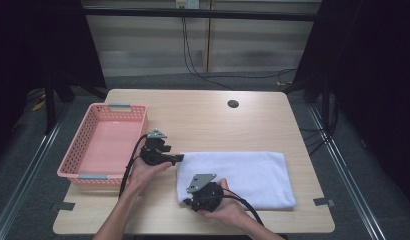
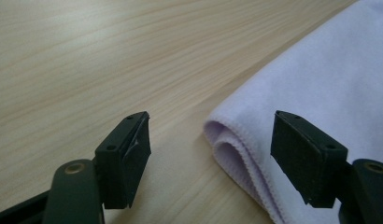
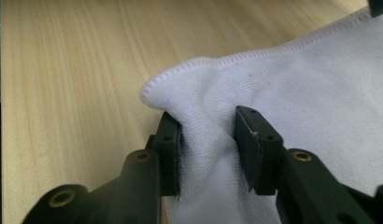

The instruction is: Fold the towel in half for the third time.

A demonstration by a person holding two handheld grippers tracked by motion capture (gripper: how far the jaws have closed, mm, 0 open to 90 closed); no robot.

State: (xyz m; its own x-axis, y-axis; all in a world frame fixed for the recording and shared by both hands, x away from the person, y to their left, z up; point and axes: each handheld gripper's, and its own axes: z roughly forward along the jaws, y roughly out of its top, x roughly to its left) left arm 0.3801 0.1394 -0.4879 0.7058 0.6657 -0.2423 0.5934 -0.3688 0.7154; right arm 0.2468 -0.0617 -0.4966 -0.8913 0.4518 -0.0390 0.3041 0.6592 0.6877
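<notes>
A white towel, folded flat, lies between the two grippers. Its stitched corner sits just ahead of the left gripper, and its near corner bunches up between the right gripper's jaws.

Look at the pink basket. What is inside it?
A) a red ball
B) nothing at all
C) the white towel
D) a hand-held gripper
B: in the high view the pink basket shows just its bare bottom, while the white towel lies folded on the table to its right.
</notes>
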